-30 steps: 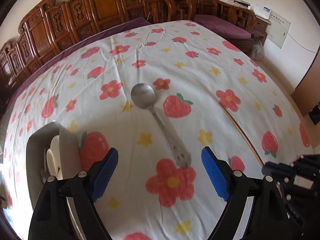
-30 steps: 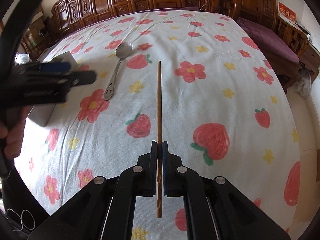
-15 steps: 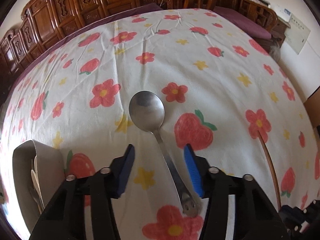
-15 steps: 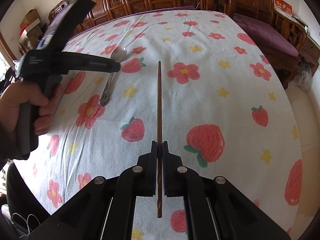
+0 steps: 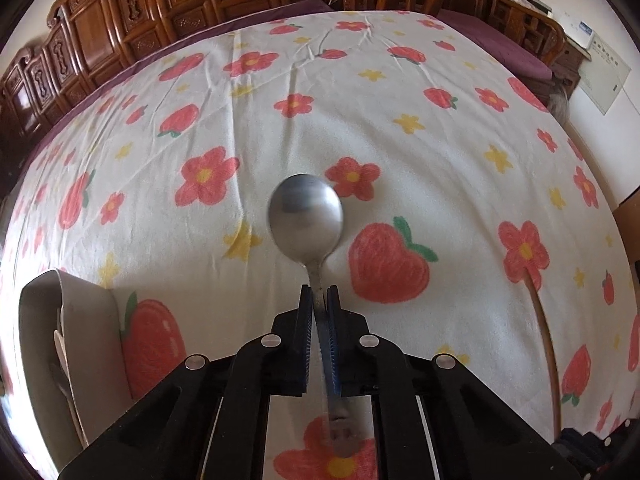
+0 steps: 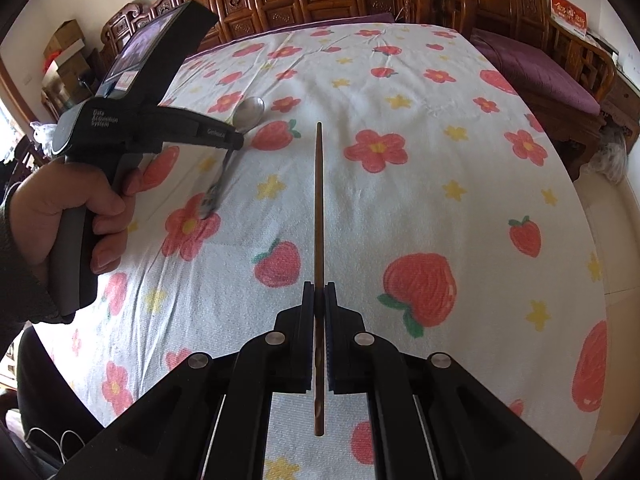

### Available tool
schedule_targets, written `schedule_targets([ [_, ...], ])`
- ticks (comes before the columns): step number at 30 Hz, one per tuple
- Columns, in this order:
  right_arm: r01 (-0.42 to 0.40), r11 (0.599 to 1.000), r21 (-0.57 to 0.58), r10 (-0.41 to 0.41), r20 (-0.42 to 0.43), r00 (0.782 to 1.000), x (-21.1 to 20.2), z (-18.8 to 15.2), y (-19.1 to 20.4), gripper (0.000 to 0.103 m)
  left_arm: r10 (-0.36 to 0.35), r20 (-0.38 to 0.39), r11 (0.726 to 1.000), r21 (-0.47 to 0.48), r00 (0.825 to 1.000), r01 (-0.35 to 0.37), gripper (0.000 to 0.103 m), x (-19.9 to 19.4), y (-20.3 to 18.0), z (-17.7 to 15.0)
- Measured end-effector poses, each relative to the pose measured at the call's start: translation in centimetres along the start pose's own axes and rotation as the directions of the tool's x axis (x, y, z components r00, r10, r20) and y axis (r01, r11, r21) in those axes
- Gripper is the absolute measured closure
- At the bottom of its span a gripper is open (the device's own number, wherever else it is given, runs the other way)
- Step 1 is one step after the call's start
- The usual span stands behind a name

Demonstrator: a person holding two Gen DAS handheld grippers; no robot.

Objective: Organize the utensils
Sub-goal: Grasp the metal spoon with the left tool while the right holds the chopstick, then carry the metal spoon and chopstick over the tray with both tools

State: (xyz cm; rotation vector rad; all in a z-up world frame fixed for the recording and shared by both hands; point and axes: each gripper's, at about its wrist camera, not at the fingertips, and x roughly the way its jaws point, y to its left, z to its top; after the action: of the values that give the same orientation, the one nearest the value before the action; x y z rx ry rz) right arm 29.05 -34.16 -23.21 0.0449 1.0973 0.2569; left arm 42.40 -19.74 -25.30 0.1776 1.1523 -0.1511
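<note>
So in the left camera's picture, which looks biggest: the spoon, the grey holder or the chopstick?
1. Spoon, though nearness to the camera inflates it.
2. Grey holder, partly cut off at the edge.
3. Chopstick, long but very thin.

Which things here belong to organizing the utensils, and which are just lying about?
Job:
- metal spoon, in left gripper
- wooden chopstick, in right gripper
- grey utensil holder

Lying about:
- floral tablecloth
- carved wooden chairs

spoon (image 5: pixel 306 216) bowl blurred, holder (image 5: pixel 86 312) contents unclear
</note>
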Motion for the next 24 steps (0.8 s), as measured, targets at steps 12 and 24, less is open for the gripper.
schedule_targets([
  [12, 0.003, 1.000, -0.021, -0.002, 0.017, 1.000, -0.6, 0.2, 0.8, 0.097, -0.041, 0.031, 0.999, 0.033, 0.999, 0.040, 0.098, -3.2, 0.7, -3.1],
  [24, 0.000, 0.998, -0.068, 0.003, 0.034, 0.999, -1.3, 0.2, 2.8, 0.097, -0.041, 0.112, 0.997, 0.062, 0.993, 0.034, 0.098, -8.2, 1.6, -5.1],
])
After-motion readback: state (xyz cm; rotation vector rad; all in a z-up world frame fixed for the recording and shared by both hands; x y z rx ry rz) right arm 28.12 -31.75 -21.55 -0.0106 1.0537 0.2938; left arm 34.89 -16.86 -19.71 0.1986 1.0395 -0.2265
